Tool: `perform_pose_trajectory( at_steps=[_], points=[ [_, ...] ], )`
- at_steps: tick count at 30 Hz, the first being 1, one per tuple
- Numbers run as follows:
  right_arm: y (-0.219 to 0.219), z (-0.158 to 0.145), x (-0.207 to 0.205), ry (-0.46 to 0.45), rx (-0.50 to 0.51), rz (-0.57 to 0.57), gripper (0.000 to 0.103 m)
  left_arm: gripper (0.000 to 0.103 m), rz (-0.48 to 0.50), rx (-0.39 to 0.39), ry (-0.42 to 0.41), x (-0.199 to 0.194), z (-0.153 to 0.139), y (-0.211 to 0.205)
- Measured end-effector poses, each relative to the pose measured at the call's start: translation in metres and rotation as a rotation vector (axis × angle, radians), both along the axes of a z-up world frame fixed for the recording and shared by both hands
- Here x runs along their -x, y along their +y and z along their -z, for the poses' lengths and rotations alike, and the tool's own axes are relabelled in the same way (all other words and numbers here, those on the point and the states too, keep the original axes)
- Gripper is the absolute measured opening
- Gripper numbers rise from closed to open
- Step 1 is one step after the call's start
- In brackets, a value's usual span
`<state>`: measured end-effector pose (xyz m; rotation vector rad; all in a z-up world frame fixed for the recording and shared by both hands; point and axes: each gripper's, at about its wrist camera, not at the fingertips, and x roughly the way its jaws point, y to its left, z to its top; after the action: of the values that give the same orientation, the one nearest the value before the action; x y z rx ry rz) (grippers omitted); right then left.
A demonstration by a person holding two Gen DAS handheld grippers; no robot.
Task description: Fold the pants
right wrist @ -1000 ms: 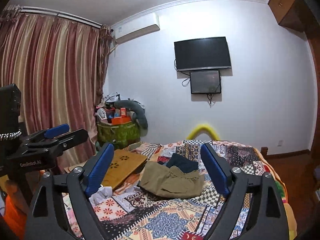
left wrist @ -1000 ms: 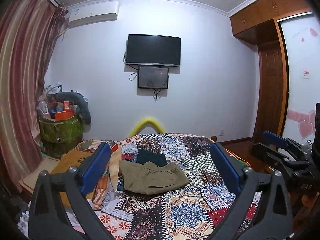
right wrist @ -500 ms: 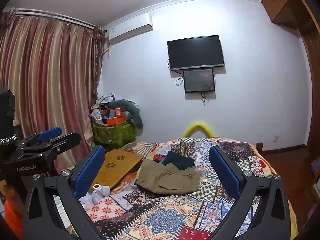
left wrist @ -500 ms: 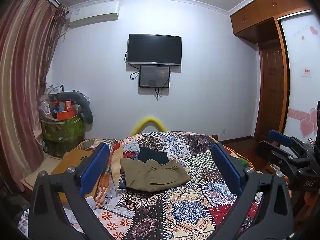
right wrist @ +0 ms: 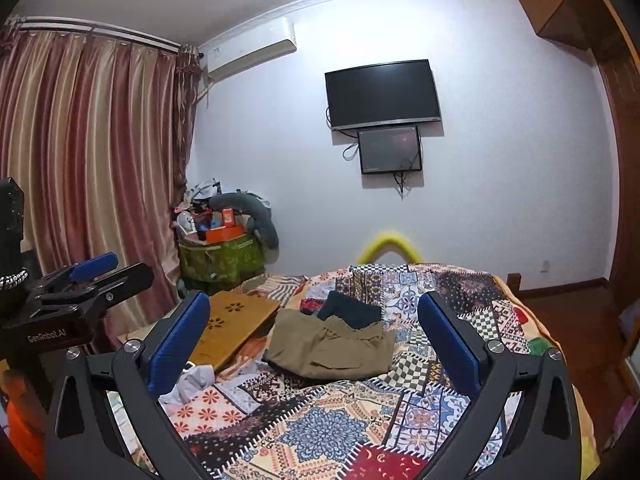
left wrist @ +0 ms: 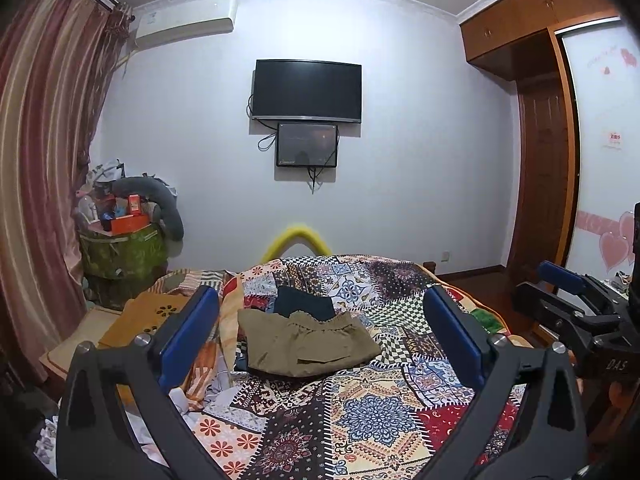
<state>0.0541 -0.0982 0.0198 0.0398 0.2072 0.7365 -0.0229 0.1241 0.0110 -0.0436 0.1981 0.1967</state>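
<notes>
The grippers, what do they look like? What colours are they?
Each is a black two-pronged frame with silver screws. The left gripper and right gripper carry long blue pads inside their fingers. White lettering marks their sides: "GenRobot.AI" on the left one, "DAS" on the right one.

Two garments — olive pants [left wrist: 308, 342], dark piece [left wrist: 306, 305]; two wall screens [left wrist: 307, 91]; two claws [left wrist: 320, 338].

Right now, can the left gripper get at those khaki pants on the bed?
Probably yes. The left gripper is open and empty, facing the khaki pants, which lie in the open on the patchwork quilt. Nothing stands between them, but it would need to move forward.
</notes>
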Motion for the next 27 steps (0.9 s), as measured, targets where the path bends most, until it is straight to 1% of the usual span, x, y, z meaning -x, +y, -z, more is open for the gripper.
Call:
perform_pose_trajectory(
  at_steps=[8, 15, 27],
  points=[
    [-0.002, -0.001, -0.001, 0.010, -0.002, 0.007, 0.103, 0.103, 0.004, 0.017, 0.005, -0.006, 0.003, 0.001],
    [-0.003, -0.003, -0.001, 0.016, 0.002, 0.007, 0.103, 0.103, 0.005, 0.009, 0.007, -0.008, 0.004, 0.002],
    [-0.004, -0.004, 0.000, 0.020, 0.005, 0.012, 0.103, 0.103, 0.010, 0.017, 0.014, -0.011, 0.007, 0.003]
  ],
)
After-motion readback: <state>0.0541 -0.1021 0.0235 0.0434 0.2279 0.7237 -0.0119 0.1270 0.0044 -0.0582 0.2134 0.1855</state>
